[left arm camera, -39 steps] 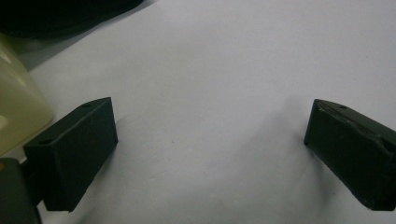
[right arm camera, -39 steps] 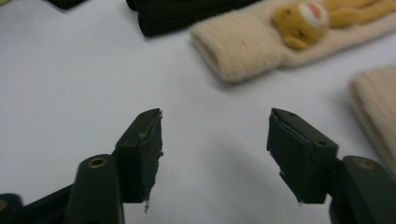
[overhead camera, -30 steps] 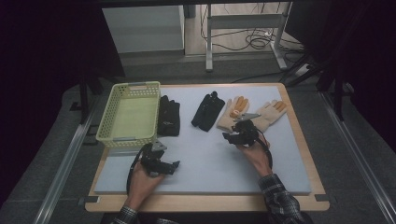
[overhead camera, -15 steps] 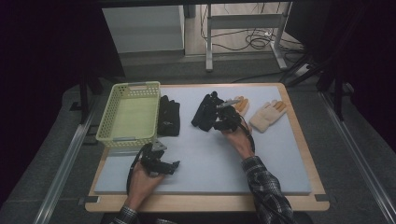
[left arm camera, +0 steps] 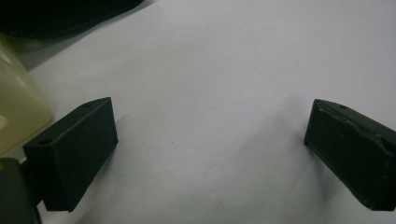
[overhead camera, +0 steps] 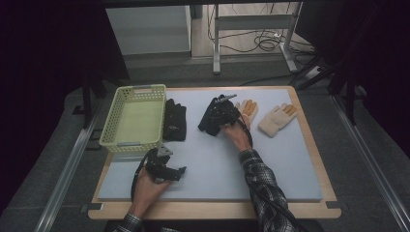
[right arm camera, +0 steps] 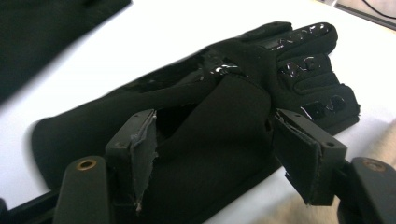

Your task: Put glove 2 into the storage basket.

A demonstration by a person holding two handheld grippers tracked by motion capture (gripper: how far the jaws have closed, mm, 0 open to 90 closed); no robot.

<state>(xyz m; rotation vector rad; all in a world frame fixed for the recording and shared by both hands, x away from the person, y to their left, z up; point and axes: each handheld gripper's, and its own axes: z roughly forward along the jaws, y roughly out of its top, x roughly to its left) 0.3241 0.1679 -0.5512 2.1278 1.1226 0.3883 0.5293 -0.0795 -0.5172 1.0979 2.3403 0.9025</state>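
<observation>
The right gripper [right arm camera: 212,154] is straddling a matte black glove [right arm camera: 224,93] – glossy ribbed knuckle pads beyond its fingertips – its jaws, just opening, standing apart around the cuff.

We see basket [overhead camera: 133,118] at mat's [overhead camera: 290,169] left; beside it glove [overhead camera: 175,121], second glove [overhead camera: 209,116], then glove pair [overhead camera: 275,118] rightmost.

no legible text, labels or numbers
</observation>
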